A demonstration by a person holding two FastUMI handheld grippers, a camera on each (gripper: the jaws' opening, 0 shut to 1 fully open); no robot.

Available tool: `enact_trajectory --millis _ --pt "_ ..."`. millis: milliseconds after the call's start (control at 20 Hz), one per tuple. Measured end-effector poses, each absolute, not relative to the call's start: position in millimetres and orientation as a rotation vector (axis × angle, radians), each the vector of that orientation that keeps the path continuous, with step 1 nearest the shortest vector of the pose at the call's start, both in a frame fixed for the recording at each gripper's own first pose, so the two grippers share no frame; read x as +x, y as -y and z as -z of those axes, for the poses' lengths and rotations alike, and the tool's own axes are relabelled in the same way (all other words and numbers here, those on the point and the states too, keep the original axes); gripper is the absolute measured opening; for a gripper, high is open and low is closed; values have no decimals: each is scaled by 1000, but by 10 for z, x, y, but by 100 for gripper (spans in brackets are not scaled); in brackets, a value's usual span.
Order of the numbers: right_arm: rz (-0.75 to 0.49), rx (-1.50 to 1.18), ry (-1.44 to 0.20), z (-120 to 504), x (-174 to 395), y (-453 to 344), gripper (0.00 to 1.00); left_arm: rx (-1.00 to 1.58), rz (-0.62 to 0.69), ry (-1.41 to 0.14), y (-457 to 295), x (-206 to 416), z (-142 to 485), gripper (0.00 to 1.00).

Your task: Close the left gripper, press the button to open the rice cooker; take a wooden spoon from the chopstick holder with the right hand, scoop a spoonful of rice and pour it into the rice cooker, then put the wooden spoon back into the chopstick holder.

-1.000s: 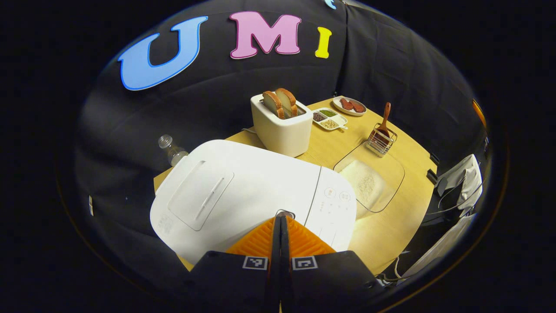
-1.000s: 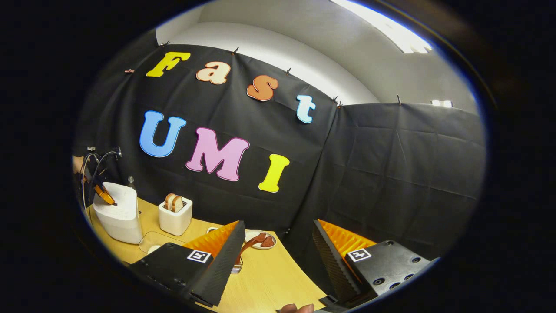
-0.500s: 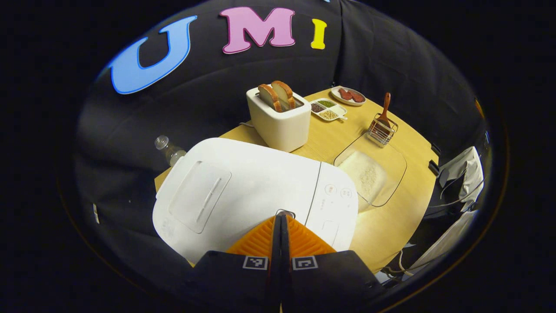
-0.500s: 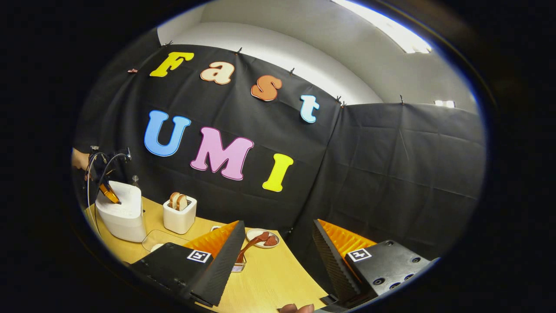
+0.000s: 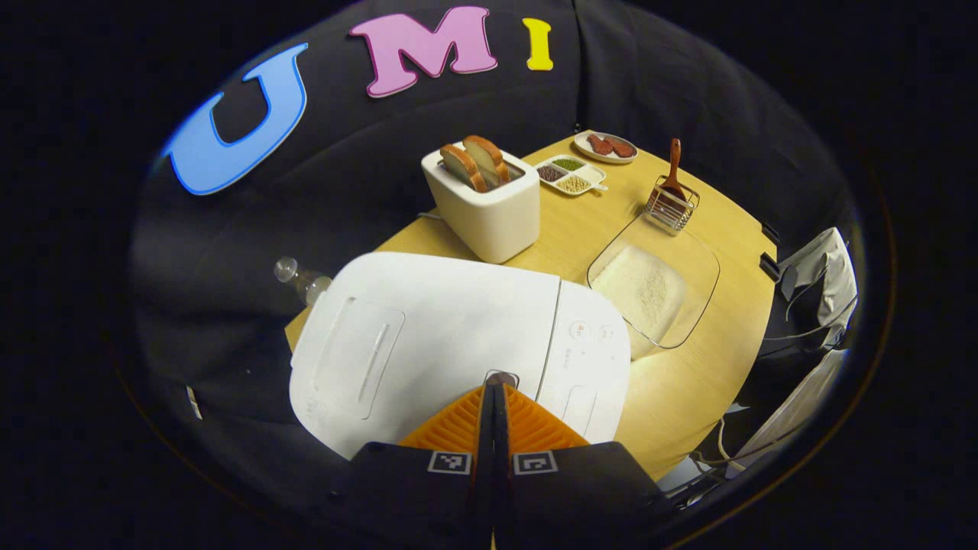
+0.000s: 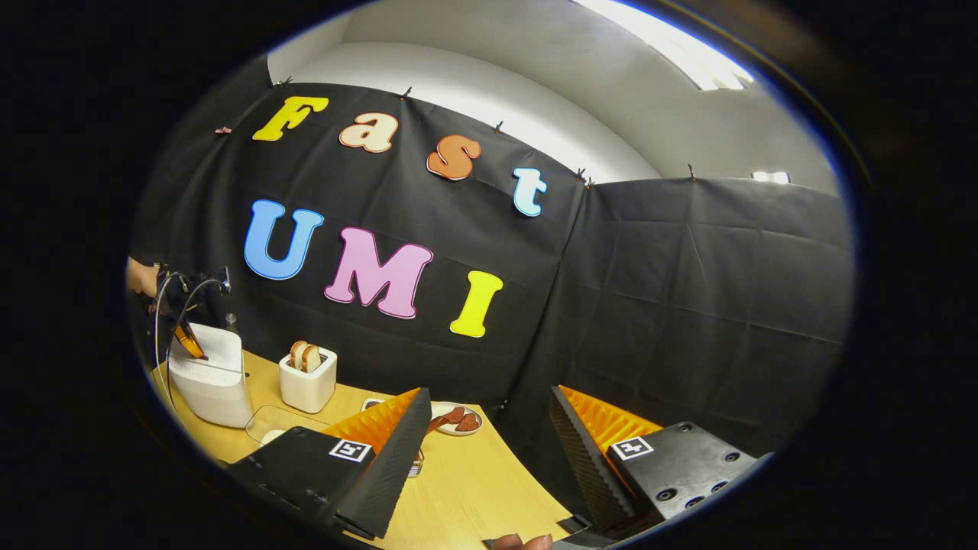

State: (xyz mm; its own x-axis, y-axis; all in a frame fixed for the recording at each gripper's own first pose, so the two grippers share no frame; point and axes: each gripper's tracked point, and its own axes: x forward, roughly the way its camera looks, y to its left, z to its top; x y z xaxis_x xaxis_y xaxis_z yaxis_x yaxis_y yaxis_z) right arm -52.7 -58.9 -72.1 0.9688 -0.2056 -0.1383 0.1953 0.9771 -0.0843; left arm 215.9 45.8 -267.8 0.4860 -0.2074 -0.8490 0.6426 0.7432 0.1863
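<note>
The white rice cooker (image 5: 428, 328) stands with its lid down at the near left of the table; farther off, it shows as a small white rice cooker (image 6: 208, 380). My left gripper (image 5: 493, 384) is shut with nothing held, its tips right at the small button (image 5: 502, 376) on the cooker's front top. A wooden spoon (image 5: 674, 168) stands upright in the wire chopstick holder (image 5: 671, 209). A clear glass dish of rice (image 5: 649, 289) lies between holder and cooker. My right gripper (image 6: 489, 428) hangs open above the table's near right, empty. The left gripper (image 6: 183, 336) shows far off over the cooker.
A white toaster (image 5: 481, 202) with two bread slices stands behind the cooker. A divided dish of beans (image 5: 569, 176) and a plate of meat (image 5: 607, 147) sit at the back. A clear bottle (image 5: 302, 279) stands behind the cooker. The wooden table (image 5: 688, 382) ends at right, cables beyond.
The left gripper's view has shifted slightly over the cooker, with its tips staying at the button. The lid remains down. The right gripper has barely moved and stays open.
</note>
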Motion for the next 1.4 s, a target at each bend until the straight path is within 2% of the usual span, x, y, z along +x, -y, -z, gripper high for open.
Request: enact_trajectory --millis 150,300,350,400,450,500,600,750,850,950,1150,1400 --pt "208 -56 -148 717 -502 617 97 605 485 -752 -522 2349 2174 6" --pt "204 -33 -123 651 -498 594 98 698 268 -441 -774 2711 1400 8" --pt "198 -33 -120 660 -503 576 97 691 201 -348 -843 2698 1129 8" --pt "191 -36 -119 663 -499 563 97 649 147 -252 -889 2626 861 14" --pt "186 -39 -117 669 -487 571 97 590 131 -180 -851 2546 671 15" --pt "181 -36 -114 671 -477 573 97 532 124 -128 -807 2421 552 46" --pt "164 -15 -106 652 -455 545 97 452 92 -30 -796 2167 391 100" --pt "132 -11 -94 690 -370 544 97 323 30 104 -741 1623 132 96" --pt "104 -27 -95 748 -296 548 97 210 55 110 -559 1319 182 95" --pt "70 -36 -81 776 -218 544 98 146 14 117 -531 1092 168 96" --pt "-9 -13 -84 957 4 509 98 114 -46 144 -341 641 93 97" --pt "-100 67 -171 1445 318 470 97 114 -151 131 -171 245 184 97"
